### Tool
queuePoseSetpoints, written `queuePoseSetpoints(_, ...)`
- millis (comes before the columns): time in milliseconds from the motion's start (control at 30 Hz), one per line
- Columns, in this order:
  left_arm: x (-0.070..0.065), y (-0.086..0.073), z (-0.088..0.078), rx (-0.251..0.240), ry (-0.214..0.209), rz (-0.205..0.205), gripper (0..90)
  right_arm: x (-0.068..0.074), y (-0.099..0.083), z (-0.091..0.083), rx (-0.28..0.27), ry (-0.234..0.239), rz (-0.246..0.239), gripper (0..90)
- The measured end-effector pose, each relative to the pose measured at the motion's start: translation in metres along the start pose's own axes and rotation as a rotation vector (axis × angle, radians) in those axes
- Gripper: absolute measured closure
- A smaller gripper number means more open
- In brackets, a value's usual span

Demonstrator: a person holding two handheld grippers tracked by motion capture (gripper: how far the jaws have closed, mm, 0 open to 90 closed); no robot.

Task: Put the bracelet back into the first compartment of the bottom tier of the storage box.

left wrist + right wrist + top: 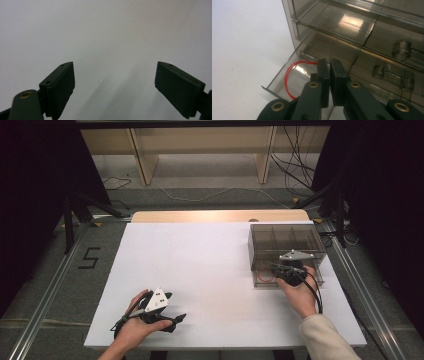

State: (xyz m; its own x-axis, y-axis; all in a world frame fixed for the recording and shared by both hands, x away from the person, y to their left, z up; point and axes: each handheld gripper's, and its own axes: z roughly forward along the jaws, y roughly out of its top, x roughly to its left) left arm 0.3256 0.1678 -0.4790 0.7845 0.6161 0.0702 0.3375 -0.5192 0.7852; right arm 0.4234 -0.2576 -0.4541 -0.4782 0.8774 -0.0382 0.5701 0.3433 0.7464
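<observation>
Black right claw [329, 63], jaws together, reaches over the open drawer [287, 81].

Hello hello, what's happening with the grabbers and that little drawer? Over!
Left gripper open over bare table. Right gripper shut at the open drawer of the box; red cord inside. Nothing blocking.

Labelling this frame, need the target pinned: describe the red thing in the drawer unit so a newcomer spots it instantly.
Start at the smoky clear drawer cabinet on the right side of the white table. Its lowest left drawer is pulled out, just ahead of the right gripper, whose jaws stand shut. Inside lies a thin red cable loop, the only coloured item; the neighbouring drawers are closed, with clear knobs.
</observation>
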Motion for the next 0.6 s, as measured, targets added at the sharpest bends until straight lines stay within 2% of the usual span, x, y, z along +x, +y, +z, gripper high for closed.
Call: queuePoseSetpoints(600,0.000,0.000,0.000,0.002,-0.002,0.000,16.3,0.006,-0.004,0.015,0.054,0.003,-0.028,87.1)
